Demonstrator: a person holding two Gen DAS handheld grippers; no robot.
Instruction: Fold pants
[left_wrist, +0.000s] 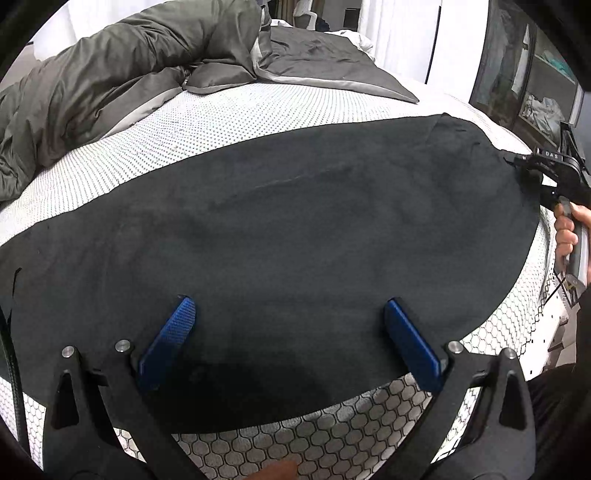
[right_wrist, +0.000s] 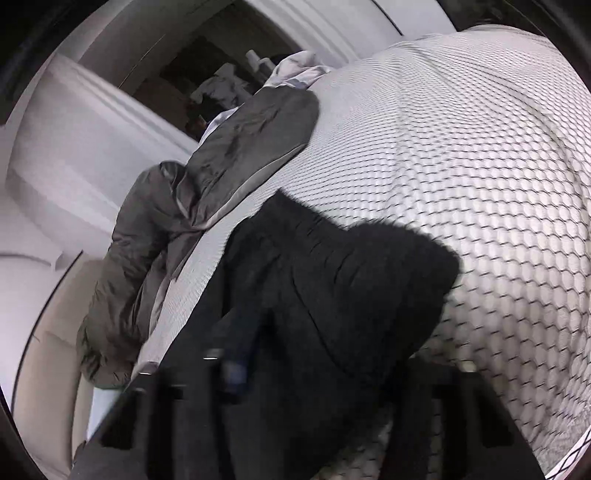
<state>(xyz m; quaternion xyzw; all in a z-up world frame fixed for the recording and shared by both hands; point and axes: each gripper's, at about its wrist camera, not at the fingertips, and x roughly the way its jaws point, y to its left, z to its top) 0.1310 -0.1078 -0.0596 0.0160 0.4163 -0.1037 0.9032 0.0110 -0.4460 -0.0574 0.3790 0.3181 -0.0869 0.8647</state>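
Black pants (left_wrist: 280, 229) lie flat, long axis crosswise; your left gripper (left_wrist: 291, 339) hangs wide over their near edge. Right wrist view: right gripper (right_wrist: 332, 373) blurred, apparently pinching the gathered end.

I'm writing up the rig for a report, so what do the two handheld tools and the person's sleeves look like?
The left tool has black triangular-cutout arms with silver rivets and textured blue fingers. The right tool is black with small white lettering and a grey handle. A dark sleeve shows at the frame edge.
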